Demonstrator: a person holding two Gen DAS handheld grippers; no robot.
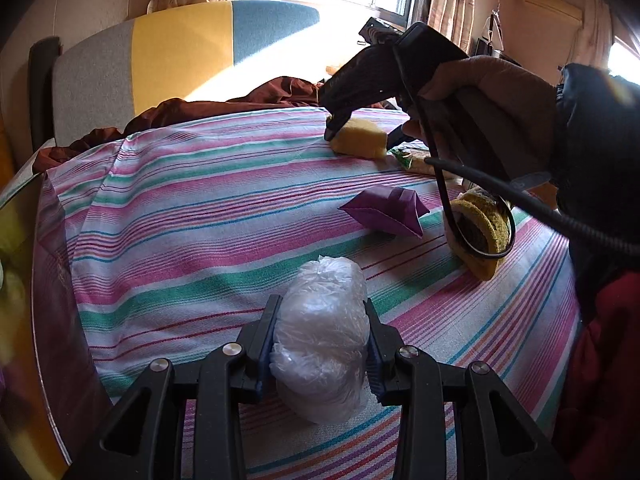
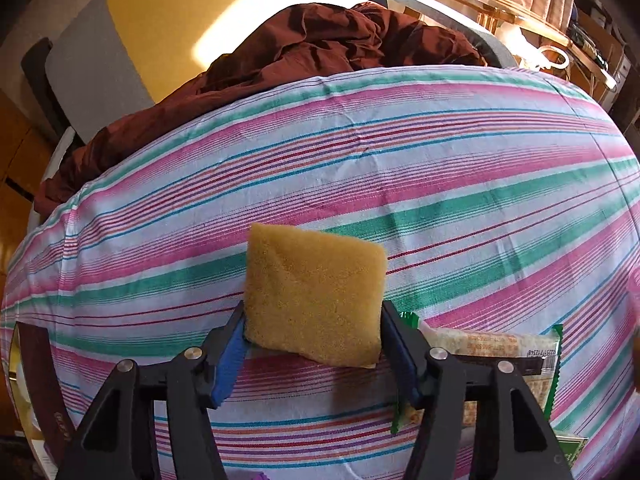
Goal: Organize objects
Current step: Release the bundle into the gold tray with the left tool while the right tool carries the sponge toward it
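I see a crumpled clear plastic bundle (image 1: 323, 336) upright on the striped bench, a yellow foam sponge (image 2: 314, 296) lying flat, and a folded purple paper boat (image 1: 386, 210) between them.

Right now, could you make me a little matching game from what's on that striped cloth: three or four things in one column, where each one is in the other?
Things:
1. yellow sponge
2. clear plastic bag bundle
3. purple folded paper
4. green-edged snack packet

Places:
A. lying free on the striped tablecloth
B. between the left gripper's fingers
C. beside the right gripper, partly behind its finger
D. between the right gripper's fingers

Pairs: 1-D, 2-B, 3-A, 4-C
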